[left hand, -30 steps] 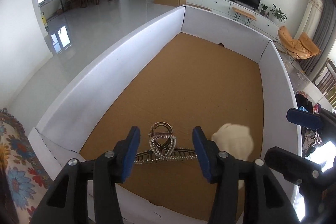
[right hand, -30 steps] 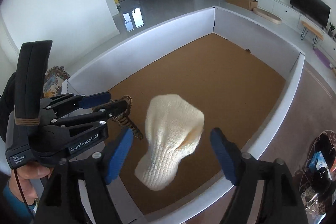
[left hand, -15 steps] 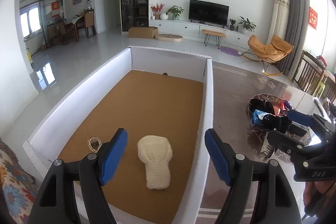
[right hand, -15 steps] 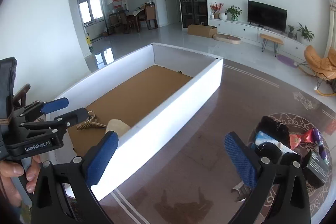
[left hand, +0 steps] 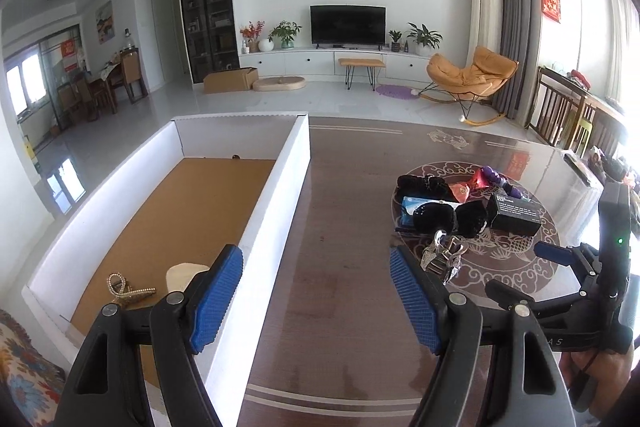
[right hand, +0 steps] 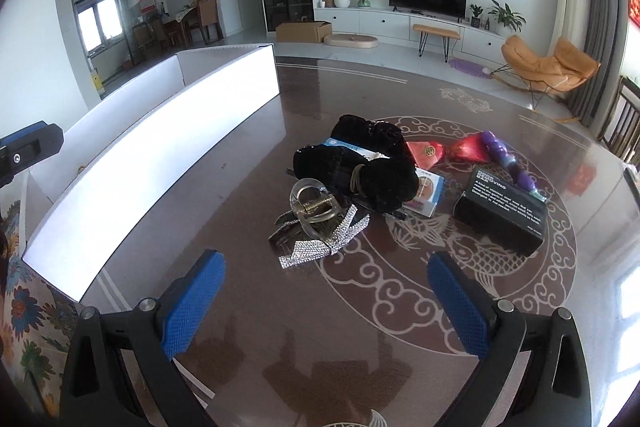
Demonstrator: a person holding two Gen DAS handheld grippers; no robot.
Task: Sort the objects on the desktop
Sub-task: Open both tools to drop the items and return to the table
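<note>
Both grippers, left (left hand: 316,301) and right (right hand: 326,301), are held wide open and unladen; bare tabletop (right hand: 320,359) lies between box wall (right hand: 160,147) and clutter (right hand: 360,171).

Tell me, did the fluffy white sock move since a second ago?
Cannot tell for sure. The cream sock lies in the white box beside the pearl hair clip, as it did a second ago; the grippers swung away toward the table pile.

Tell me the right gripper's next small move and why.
Probably ease the right gripper forward and down over the clear hair clip. Its jaws are open and empty, and the clip is the nearest item in the unsorted pile on the table, directly ahead.
</note>
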